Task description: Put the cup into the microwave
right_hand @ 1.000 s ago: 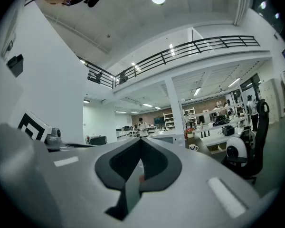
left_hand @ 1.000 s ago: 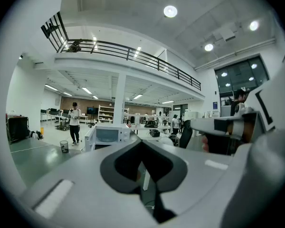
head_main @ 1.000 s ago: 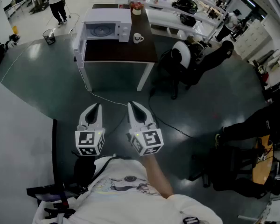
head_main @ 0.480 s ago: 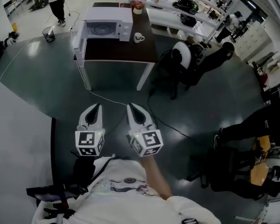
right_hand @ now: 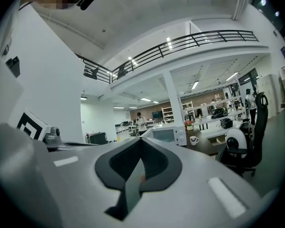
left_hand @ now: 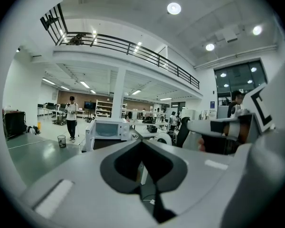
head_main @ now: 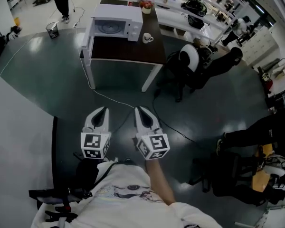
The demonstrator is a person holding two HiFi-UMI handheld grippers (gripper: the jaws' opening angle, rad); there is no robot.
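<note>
Cup (head_main: pixel 147 38) and claws are well apart. Nearest you, your left gripper (head_main: pixel 103 109) and right gripper (head_main: pixel 139 109) hover side by side above the dark floor (head_main: pixel 47 80), each with its jaws clenched together on nothing, both pointing toward the table (head_main: pixel 128 56). Just beyond their tips a thin cable (head_main: pixel 109 99) trails across the floor toward the table's legs. Farther out, on the dark tabletop, the white cup stands upright, just beside the right side of the white microwave (head_main: pixel 113 25), whose door looks swung open at its left.
</note>
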